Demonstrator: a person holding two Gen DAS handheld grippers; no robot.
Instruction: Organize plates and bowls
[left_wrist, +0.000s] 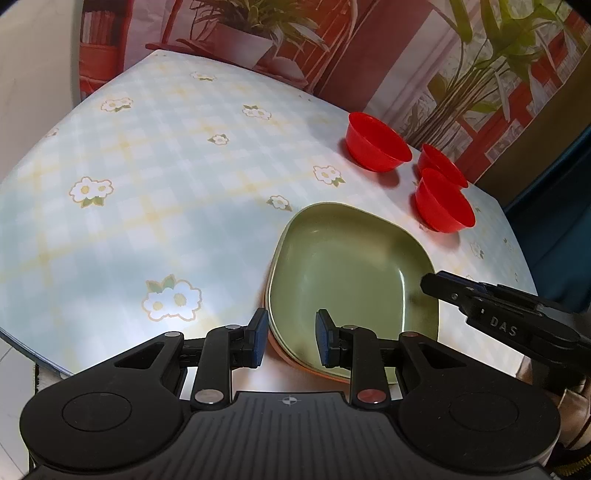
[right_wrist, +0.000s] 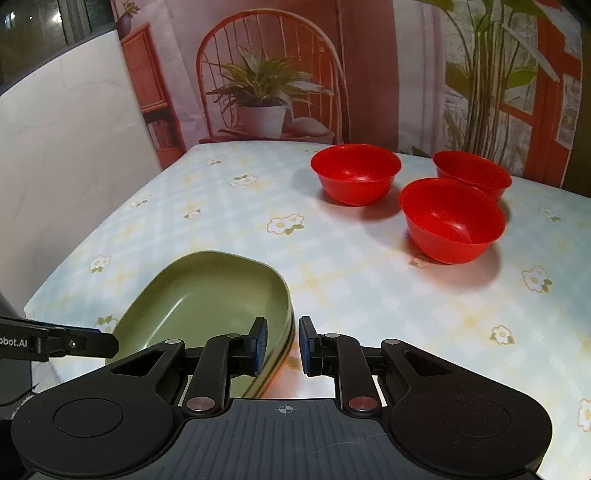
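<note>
A green square plate (left_wrist: 343, 266) (right_wrist: 207, 291) tops a small stack near the table's front edge, with an orange plate (left_wrist: 295, 363) showing beneath it. My left gripper (left_wrist: 291, 338) is open, and the stack's left rim lies between its blue pads without touching them. My right gripper (right_wrist: 282, 345) is open too and straddles the right rim with a gap on both sides. Each view shows one finger of the other gripper (left_wrist: 454, 293) (right_wrist: 92, 343) at the plate's edge. Three red bowls (right_wrist: 354, 173) (right_wrist: 472, 171) (right_wrist: 450, 219) stand apart and upright behind the plates.
The table (right_wrist: 369, 295) has a pale blue checked cloth with daisies, and bare cloth stretches left of the plates (left_wrist: 147, 166). A printed backdrop of a chair and plants (right_wrist: 266, 74) hangs behind it. A white wall (right_wrist: 66, 129) runs along the left.
</note>
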